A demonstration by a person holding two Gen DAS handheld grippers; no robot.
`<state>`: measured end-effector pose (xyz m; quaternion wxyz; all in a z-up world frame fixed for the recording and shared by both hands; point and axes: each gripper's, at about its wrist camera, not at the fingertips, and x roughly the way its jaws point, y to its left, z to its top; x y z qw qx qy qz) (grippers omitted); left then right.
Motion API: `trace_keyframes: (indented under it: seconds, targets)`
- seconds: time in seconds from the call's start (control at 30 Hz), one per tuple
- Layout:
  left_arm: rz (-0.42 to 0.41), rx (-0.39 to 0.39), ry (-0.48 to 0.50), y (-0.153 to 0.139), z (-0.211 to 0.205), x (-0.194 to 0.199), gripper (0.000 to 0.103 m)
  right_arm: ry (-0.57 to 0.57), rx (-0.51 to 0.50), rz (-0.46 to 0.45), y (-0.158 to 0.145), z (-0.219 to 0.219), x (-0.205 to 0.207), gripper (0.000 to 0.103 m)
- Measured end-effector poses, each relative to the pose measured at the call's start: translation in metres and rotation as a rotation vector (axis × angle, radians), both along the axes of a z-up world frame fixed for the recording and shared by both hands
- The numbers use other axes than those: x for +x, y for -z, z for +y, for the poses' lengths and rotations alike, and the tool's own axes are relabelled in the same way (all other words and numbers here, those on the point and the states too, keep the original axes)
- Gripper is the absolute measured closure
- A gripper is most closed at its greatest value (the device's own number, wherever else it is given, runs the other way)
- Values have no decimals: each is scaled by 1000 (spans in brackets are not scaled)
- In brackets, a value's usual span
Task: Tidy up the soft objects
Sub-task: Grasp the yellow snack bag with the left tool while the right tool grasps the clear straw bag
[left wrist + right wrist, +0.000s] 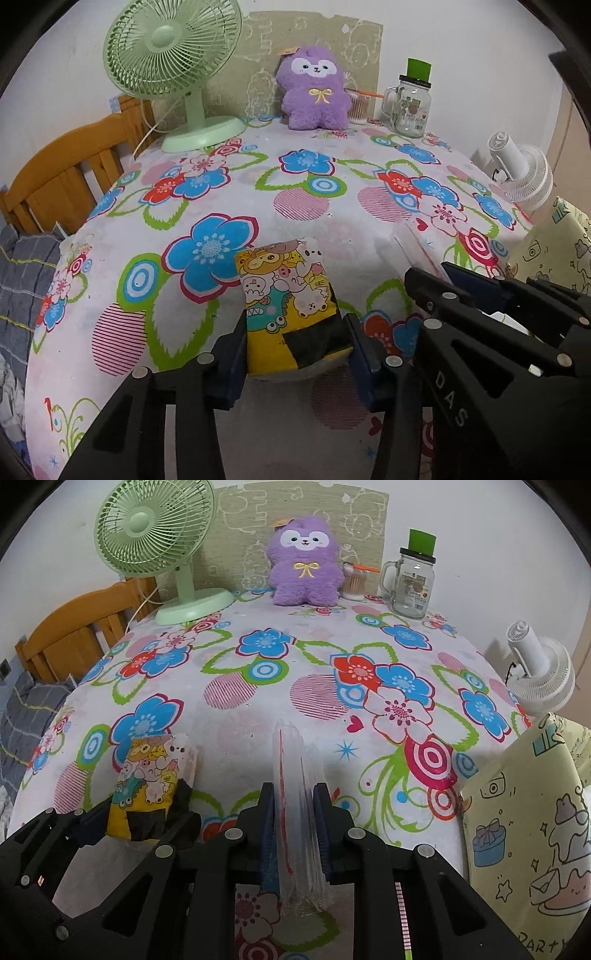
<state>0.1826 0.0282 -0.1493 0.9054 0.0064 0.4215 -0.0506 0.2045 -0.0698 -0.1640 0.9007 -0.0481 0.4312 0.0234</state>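
My left gripper (pixel 295 345) is shut on a yellow cartoon-print pouch (pixel 291 306) and holds it over the floral tablecloth (pixel 184 325). The same pouch shows in the right wrist view (pixel 147 786) at the lower left, with the left gripper around it. My right gripper (pixel 295 819) is shut on a clear plastic zip bag (pixel 297 794), which stands on edge between the jaws. The right gripper also shows at the lower right of the left wrist view (pixel 439 280). A purple plush toy (pixel 314 92) sits upright at the far edge of the table (pixel 304 565).
A green desk fan (pixel 173 70) stands at the back left. A glass mug jar (pixel 410 107) with a green lid and a cotton-swab cup (pixel 354 581) stand at the back right. A white fan (pixel 539 672) and a pale yellow gift bag (pixel 524 830) are at the right. A wooden chair (pixel 66 173) is on the left.
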Motion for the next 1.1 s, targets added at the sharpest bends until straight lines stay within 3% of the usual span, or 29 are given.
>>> trace_keyframes:
  seconds: [1.1]
  targets:
    - [-160, -21, -14, -65, -26, -80, 55, -20, 40, -169, -68, -23, -87, 79]
